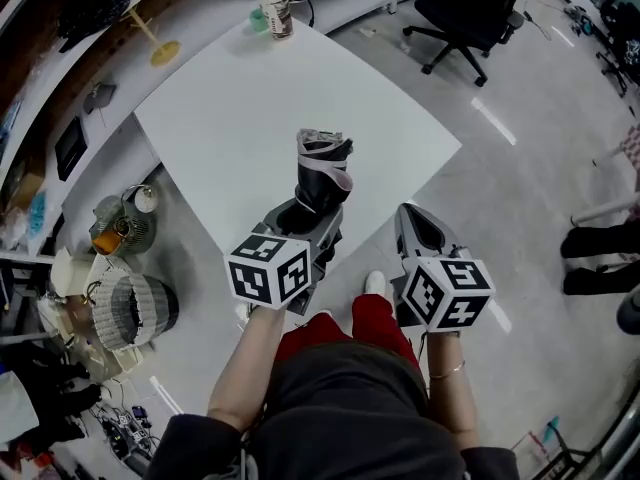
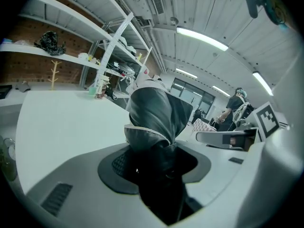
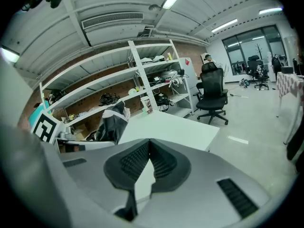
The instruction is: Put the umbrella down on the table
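Left tongs (image 1: 316, 224) grip the umbrella (image 1: 324, 173); right tongs (image 1: 415, 220) closed, empty.

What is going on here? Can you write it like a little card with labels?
Held thing: folded black-and-grey umbrella, upright
Left gripper: shut on the umbrella
Right gripper: shut, empty
Table: white, mostly bare
Umbrella's place: over the table's near edge, not lying down yet
Far corner: a paper cup

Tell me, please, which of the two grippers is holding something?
The left gripper: its jaws clamp the folded black-and-grey umbrella, while the right gripper is shut on nothing.
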`<state>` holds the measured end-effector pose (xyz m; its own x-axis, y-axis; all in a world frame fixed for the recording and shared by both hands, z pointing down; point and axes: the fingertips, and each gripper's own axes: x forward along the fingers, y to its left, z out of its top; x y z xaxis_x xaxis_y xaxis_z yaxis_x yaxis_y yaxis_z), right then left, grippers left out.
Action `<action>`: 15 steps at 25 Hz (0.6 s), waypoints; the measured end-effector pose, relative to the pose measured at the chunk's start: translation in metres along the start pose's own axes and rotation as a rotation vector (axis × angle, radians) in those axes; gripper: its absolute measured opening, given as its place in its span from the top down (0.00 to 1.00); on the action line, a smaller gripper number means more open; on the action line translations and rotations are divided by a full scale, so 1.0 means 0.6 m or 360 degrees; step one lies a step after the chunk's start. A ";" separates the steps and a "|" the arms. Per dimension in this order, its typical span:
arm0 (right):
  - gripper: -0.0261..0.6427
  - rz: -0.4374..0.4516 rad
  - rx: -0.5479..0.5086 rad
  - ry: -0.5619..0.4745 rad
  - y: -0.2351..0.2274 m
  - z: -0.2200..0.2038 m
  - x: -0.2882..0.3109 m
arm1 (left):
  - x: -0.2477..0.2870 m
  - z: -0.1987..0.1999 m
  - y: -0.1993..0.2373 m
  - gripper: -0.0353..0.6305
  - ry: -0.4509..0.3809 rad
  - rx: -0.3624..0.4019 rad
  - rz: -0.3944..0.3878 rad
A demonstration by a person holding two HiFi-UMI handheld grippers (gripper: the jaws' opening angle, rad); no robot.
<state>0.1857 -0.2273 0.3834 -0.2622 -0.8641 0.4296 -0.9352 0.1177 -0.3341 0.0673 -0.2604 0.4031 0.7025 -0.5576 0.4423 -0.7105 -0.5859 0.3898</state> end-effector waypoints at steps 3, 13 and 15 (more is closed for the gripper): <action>0.93 0.0045 0.0001 0.0039 -0.025 0.015 0.032 | 0.030 0.001 0.009 0.65 0.0024 -0.0034 0.0055; 0.93 0.0212 -0.0071 0.0177 -0.063 0.022 0.103 | 0.093 -0.026 0.031 0.65 0.0078 -0.0174 0.0225; 0.93 0.0250 -0.0092 0.0208 -0.058 0.018 0.119 | 0.100 -0.032 0.039 0.65 0.0088 -0.0194 0.0256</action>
<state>0.2024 -0.2984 0.4166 -0.4309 -0.7624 0.4827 -0.8915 0.2770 -0.3583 0.0918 -0.2963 0.4545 0.5787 -0.6032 0.5489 -0.8154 -0.4147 0.4040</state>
